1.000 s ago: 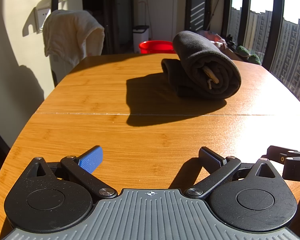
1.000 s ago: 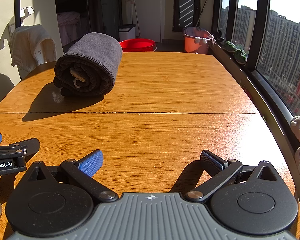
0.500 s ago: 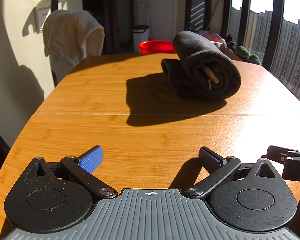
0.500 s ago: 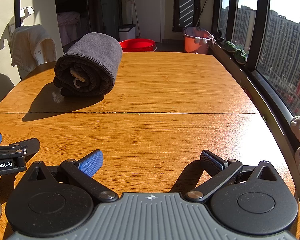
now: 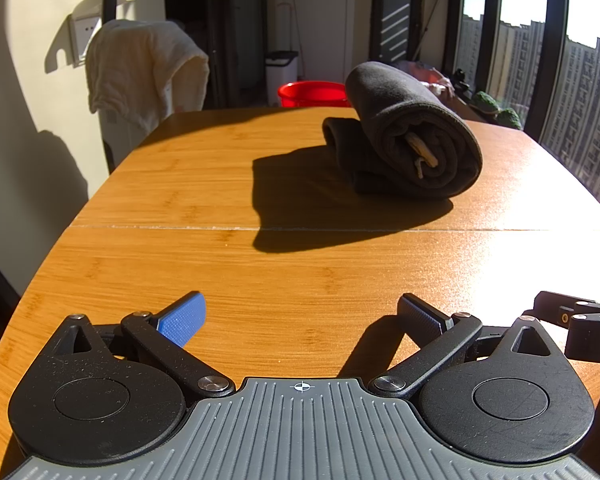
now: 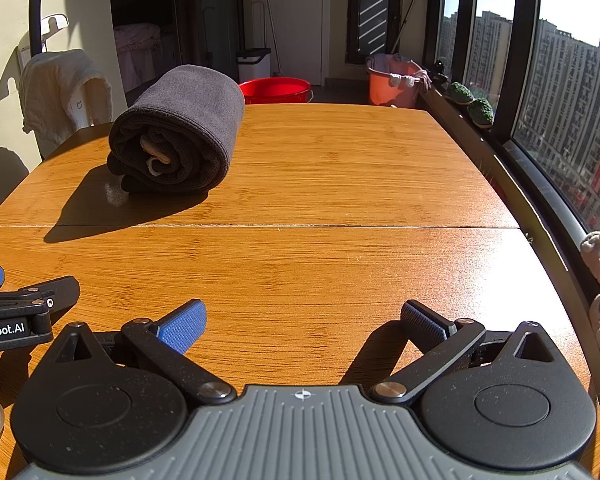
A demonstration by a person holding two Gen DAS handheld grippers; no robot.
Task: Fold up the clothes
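Dark grey cloth, rolled into a thick bundle (image 5: 412, 144), lies on the far half of the wooden counter (image 5: 300, 272), beyond the seam that crosses the top from side to side. The roll rests on a flatter fold of the same dark fabric, and a pale label or tag shows at the open end that faces the cameras. In the right wrist view the same roll (image 6: 180, 128) sits toward the left, casting a long shadow toward the near left.

The left tool (image 5: 302, 314) is low over the near edge of the counter, its fingers spread wide with nothing between them; one pad is blue (image 5: 182, 322), the other black. The right tool (image 6: 304, 316) is beside it, likewise spread wide and empty. Both are well apart from the roll. Each tool shows at the edge of the other's view.

Behind the counter stand a red tub (image 6: 276, 90) and an orange bucket (image 6: 392, 84) with cloths over its rim. A cream towel (image 5: 140, 68) is draped over something by the left wall. Tall windows run along the right side, with small green plants (image 6: 472, 104) on the sill.
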